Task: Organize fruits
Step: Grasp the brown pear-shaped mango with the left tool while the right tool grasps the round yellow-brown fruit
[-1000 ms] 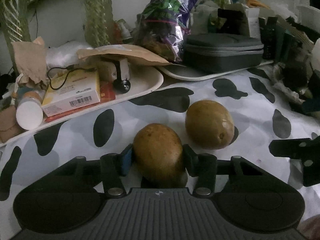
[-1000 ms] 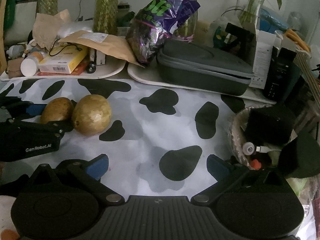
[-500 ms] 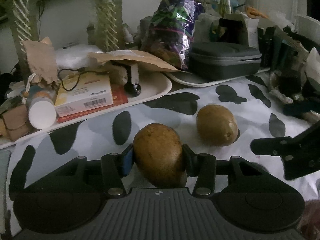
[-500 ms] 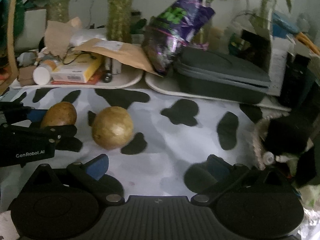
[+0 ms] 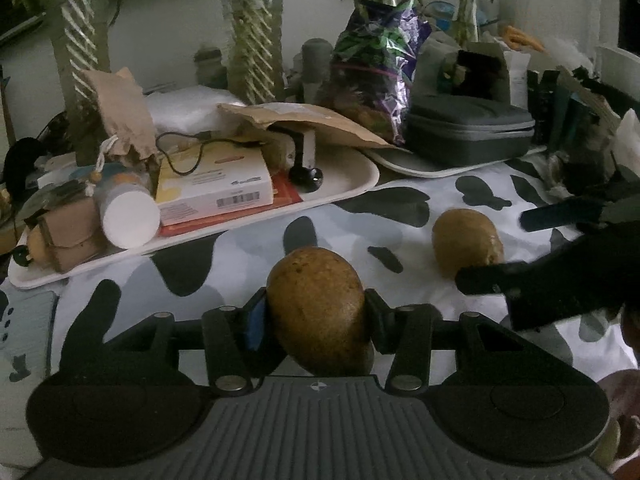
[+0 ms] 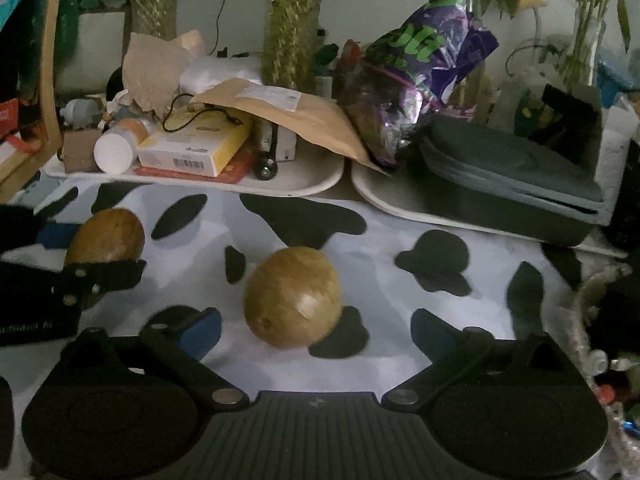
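Note:
My left gripper (image 5: pixel 314 312) is shut on a brown oval fruit (image 5: pixel 318 308) and holds it over the cow-print cloth (image 5: pixel 224 264); that fruit also shows at the left of the right wrist view (image 6: pixel 106 238). A second brown fruit (image 6: pixel 293 297) lies on the cloth, straight ahead of my right gripper (image 6: pixel 316 330), which is open with the fruit just in front of its spread fingertips. In the left wrist view this second fruit (image 5: pixel 466 240) lies to the right, with the right gripper's fingers (image 5: pixel 480 280) beside it.
Two white trays stand at the back: the left one (image 6: pixel 304 186) holds boxes, a bottle and a brown envelope, the right one (image 6: pixel 384 200) a grey case (image 6: pixel 508 176) and a purple bag (image 6: pixel 416 80). A woven basket (image 6: pixel 588 292) sits at the right edge.
My left gripper has drawn back and left with its fruit. My right gripper has moved left until the lying fruit is centred in front of its open fingers.

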Demonstrator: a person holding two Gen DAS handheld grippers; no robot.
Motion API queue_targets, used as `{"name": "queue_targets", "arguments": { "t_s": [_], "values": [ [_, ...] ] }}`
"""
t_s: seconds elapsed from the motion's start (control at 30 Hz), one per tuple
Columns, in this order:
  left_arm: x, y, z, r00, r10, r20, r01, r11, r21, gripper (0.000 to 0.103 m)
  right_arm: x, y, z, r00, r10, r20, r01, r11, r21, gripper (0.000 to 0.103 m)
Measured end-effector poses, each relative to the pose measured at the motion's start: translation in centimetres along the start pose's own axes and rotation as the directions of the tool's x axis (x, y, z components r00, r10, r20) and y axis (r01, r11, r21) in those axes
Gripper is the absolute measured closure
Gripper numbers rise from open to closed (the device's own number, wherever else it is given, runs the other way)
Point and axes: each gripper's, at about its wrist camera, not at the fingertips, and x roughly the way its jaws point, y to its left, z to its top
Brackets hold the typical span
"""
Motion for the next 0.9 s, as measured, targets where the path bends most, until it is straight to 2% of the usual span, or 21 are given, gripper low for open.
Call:
{"name": "queue_targets", "arguments": {
  "t_s": [0.13, 0.2, 0.47, 0.53, 0.6, 0.63, 0.9],
  "values": [
    [-0.2, 0.8, -0.3, 1.000, 0.004, -0.005, -0.004, 1.000, -0.005, 0.056, 1.0, 0.4, 0.5, 1.000, 0.003, -0.016, -0.003, 1.000, 0.021, 0.013],
    [-0.3, 1.2, -0.4, 1.000, 0.005, -0.005, -0.005, 1.000, -0.011, 0.056, 1.4, 0.5, 0.7, 1.000, 0.006, -0.026, -0.006, 0.999, 0.031, 0.019],
    [-0.4, 1.8, -0.5, 1.000, 0.002, -0.010, -0.003, 1.000, -0.023, 0.056, 1.9, 0.3, 0.8, 0.999, -0.011, -0.034, 0.013, 0.998, 0.063, 0.020],
    [-0.4, 1.8, -0.5, 1.000, -0.001, -0.010, 0.000, 1.000, -0.021, 0.056, 1.9, 0.2, 0.8, 0.999, -0.016, -0.034, 0.018, 0.997, 0.071, 0.026],
    [-0.4, 1.7, -0.5, 1.000, -0.005, -0.009, 0.005, 1.000, -0.017, 0.056, 1.8, 0.1, 0.7, 1.000, 0.011, -0.026, -0.009, 0.997, 0.072, 0.041],
    [-0.4, 1.6, -0.5, 1.000, -0.007, -0.009, 0.007, 1.000, -0.016, 0.056, 1.7, 0.2, 0.8, 1.000, 0.021, -0.019, -0.020, 0.997, 0.070, 0.044],
    [-0.6, 0.9, -0.3, 1.000, -0.029, -0.009, 0.029, 1.000, -0.005, 0.056, 0.2, 0.0, 1.0, 1.000, -0.004, 0.021, 0.002, 0.998, 0.062, 0.045]
  ]
}}
